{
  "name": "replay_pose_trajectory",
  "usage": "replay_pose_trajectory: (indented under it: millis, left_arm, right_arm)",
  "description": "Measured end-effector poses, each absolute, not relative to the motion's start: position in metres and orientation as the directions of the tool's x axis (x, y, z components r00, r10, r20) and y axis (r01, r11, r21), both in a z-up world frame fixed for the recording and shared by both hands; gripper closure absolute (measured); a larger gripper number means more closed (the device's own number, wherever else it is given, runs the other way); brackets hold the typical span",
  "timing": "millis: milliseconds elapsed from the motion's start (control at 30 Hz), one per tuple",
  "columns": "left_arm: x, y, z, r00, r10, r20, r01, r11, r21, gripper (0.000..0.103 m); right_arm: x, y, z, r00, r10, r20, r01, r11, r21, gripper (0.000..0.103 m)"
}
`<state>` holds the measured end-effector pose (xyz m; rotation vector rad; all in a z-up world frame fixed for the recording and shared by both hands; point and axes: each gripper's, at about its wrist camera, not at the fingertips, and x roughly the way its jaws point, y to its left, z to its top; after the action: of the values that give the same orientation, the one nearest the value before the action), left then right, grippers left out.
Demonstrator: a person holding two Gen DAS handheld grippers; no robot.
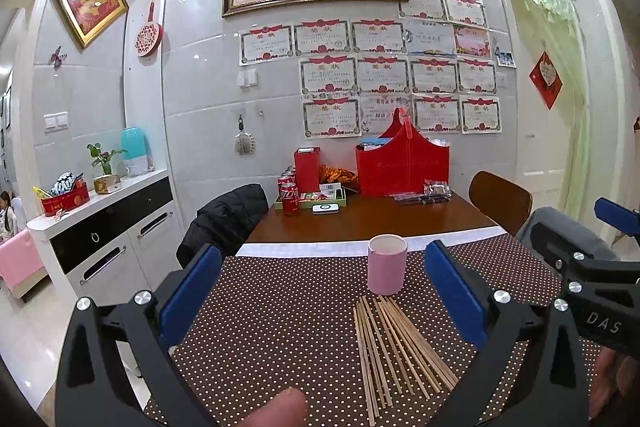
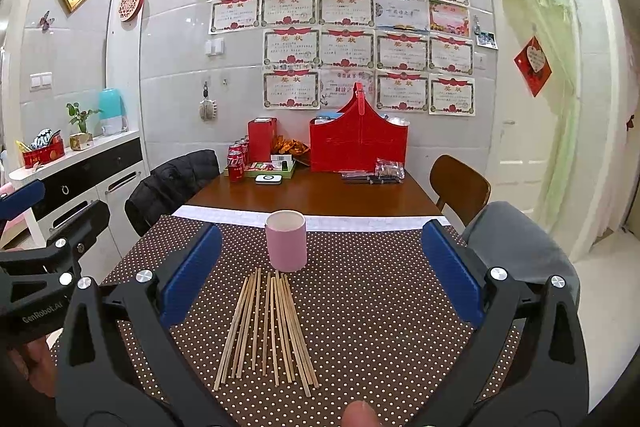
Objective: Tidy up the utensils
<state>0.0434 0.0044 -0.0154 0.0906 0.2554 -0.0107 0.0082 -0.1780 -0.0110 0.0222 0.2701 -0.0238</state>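
Several wooden chopsticks [image 1: 394, 343] lie fanned out on the brown dotted tablecloth [image 1: 280, 315], just in front of an upright pink cup [image 1: 387, 265]. My left gripper [image 1: 320, 295] is open and empty, above the cloth, with the chopsticks toward its right finger. In the right wrist view the chopsticks [image 2: 268, 331] and pink cup [image 2: 286, 241] sit between the blue pads of my right gripper [image 2: 320, 277], which is open and empty. Each gripper shows at the edge of the other's view.
At the table's far end stand a red basket [image 1: 402, 167], a red box [image 1: 307, 169], cola cans [image 1: 289, 197] and a tray. Chairs stand left [image 1: 228, 223] and right [image 1: 500, 201]. A white sideboard [image 1: 104, 227] is at the left.
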Motion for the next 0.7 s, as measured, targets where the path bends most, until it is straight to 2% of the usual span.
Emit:
replay_pose_trajectory:
  millis: [700]
  left_arm:
    - [0.0539,0.0059,-0.0151,0.966,-0.004,-0.257,0.027,0.996,0.086,0.004]
  right_arm:
    - [0.0186,-0.1789,-0.0112,0.963,-0.019,-0.271,0.025,1.000,0.016,0.005]
